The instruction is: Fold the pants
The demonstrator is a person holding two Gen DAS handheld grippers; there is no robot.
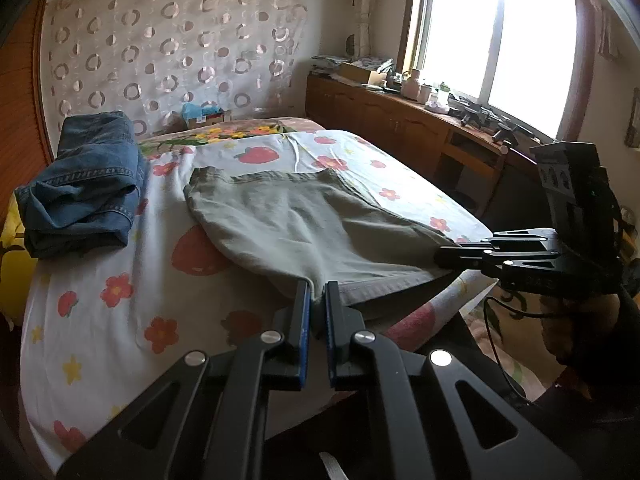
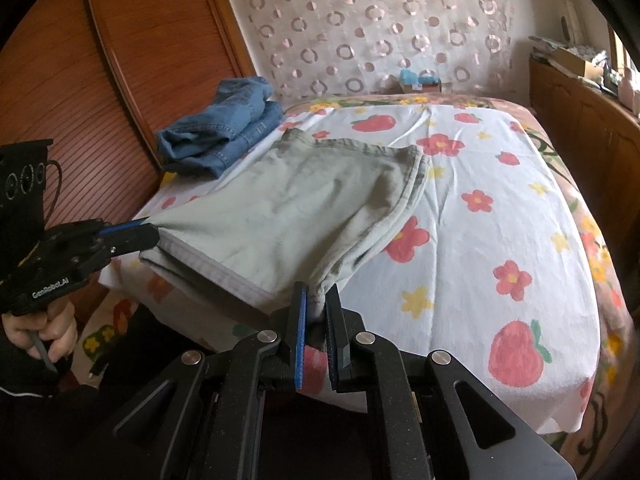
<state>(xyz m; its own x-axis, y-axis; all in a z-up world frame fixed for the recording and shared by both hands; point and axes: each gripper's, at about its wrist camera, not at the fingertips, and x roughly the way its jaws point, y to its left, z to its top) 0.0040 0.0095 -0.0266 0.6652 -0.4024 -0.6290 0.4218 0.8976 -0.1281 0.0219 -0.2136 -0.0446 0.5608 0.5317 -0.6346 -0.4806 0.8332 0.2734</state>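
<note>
Both corners pinched, fold in progress.
Left gripper and right gripper are clamped tight on the near hem of the khaki pants, mid floral bedsheet; keep hem taut, level. Folded jeans beside pants; window beyond.

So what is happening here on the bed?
A person is folding grey-green pants on a bed with a flowered sheet. The left tool and the right tool are each shut on a near corner of the pants, and the near edge is lifted between them. The far part lies on the sheet. Folded blue jeans sit at the far left side.
</note>
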